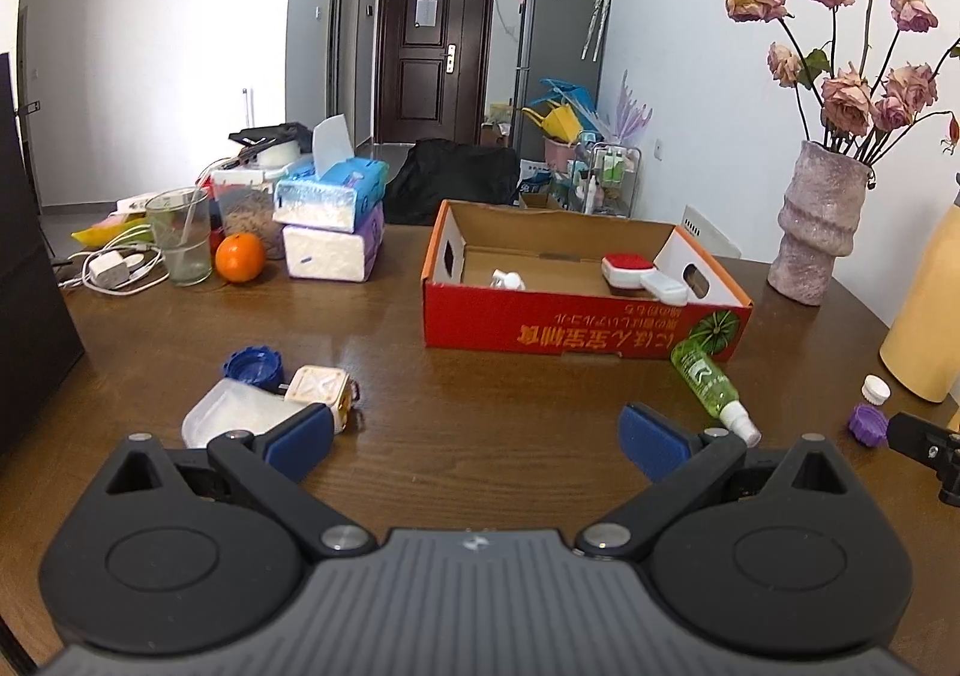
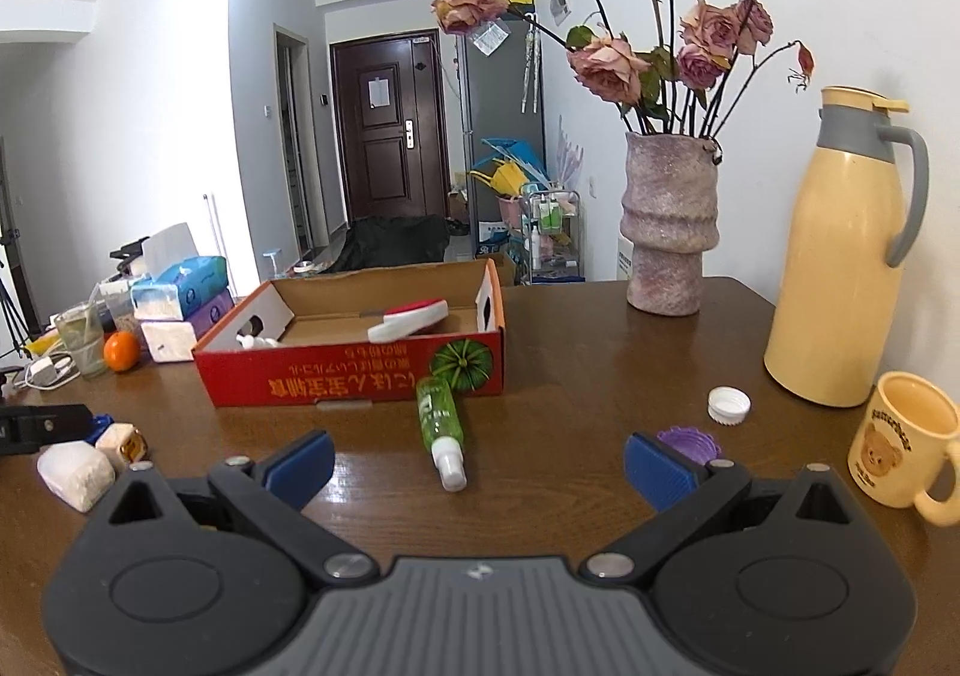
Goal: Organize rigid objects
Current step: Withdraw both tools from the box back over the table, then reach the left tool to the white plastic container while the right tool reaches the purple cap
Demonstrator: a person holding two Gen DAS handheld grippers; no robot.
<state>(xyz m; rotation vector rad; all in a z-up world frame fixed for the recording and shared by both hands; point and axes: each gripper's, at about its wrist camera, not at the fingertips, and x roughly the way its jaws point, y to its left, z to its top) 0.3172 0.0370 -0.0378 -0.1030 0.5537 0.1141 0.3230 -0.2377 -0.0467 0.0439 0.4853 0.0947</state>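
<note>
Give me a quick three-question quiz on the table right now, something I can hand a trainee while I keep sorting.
1. True or false: the green spray bottle stands upright inside the red cardboard box.
2. Which loose cap lies nearest the right tool? A) white cap B) purple cap C) blue cap
3. Fill in: both the left tool and the right tool are ____ and hold nothing.

Key:
1. False; it lies on its side on the table, outside the box, against its front.
2. B; it sits just behind the right-hand finger.
3. open
</note>
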